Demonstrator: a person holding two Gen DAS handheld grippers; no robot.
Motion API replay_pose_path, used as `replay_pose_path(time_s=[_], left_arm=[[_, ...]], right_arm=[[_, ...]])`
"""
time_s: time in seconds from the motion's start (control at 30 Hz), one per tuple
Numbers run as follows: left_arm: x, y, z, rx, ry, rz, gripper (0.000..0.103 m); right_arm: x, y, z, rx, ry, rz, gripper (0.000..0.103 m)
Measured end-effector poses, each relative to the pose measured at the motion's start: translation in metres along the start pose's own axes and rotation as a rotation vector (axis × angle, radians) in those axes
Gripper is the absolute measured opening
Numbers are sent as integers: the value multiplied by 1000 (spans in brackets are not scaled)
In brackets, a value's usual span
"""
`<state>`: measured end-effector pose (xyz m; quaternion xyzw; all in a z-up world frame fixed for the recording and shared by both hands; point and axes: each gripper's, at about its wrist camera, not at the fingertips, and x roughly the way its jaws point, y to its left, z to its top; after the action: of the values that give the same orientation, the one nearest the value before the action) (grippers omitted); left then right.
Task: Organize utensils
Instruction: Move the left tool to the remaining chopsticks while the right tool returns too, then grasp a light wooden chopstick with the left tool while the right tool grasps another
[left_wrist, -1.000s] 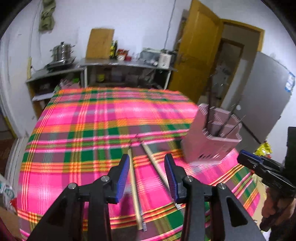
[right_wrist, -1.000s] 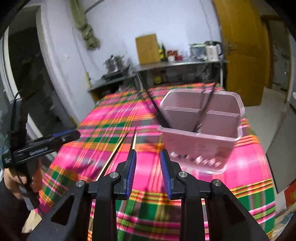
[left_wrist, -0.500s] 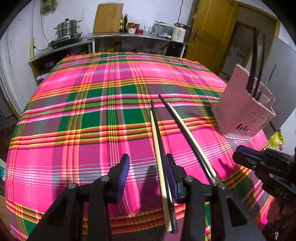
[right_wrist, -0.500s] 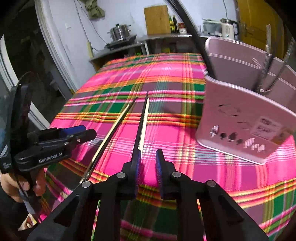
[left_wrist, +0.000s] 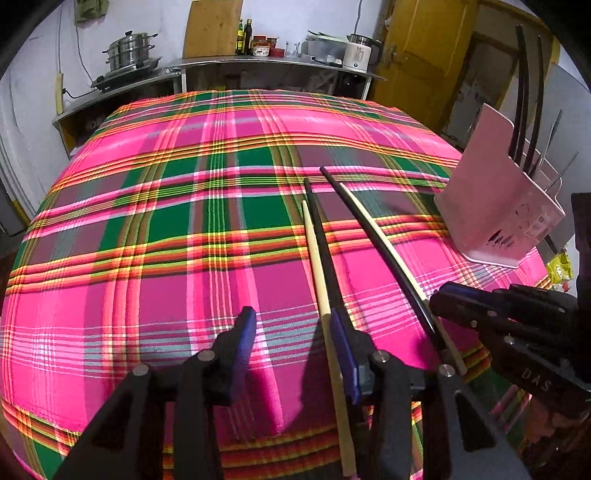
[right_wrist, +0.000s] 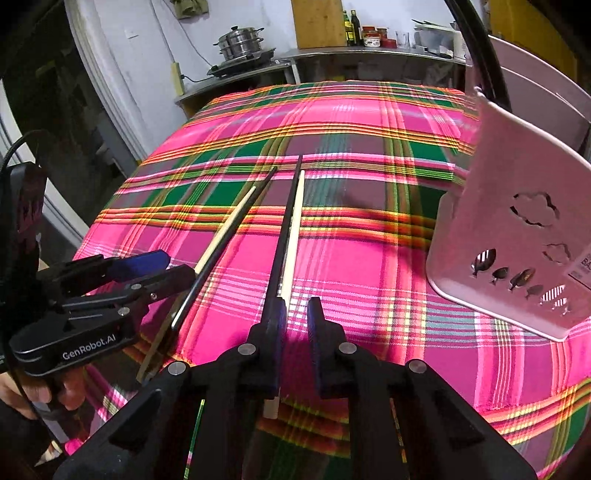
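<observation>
Two pairs of slim chopsticks on a woven pink-and-green plaid worktop.

The left hand-held gripper, jaws opening, straddles the pale wooden chopstick beside its black partner. The right hand-held gripper is closing, narrow, around the second pair. A pink perforated plastic utensil holder stands near the worktop's right edge.

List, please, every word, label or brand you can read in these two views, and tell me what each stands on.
"GenRobot.AI": on the side of the left gripper.
"DAS": on the body of the right gripper, partly shadowed.
"BA": start of a cut-off sticker on the pink utensil holder; the smaller print is unreadable.
</observation>
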<state>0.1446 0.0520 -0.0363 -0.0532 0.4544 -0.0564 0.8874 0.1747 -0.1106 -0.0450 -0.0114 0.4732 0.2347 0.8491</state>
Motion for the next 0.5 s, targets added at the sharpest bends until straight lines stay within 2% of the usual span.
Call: replay_pose_path(time_s=[0.27,0.4,0.5], left_arm=[[4,-14,-1,77,-15,82,49],[5,-14,1,56,-15,110,49],[5,-13,1,39,-22,126,45]], right_arm=[[6,5,2,-20,10,2,13],[10,9,4,-37,10,-15,11],[9,7,4,-25,10,-14,6]])
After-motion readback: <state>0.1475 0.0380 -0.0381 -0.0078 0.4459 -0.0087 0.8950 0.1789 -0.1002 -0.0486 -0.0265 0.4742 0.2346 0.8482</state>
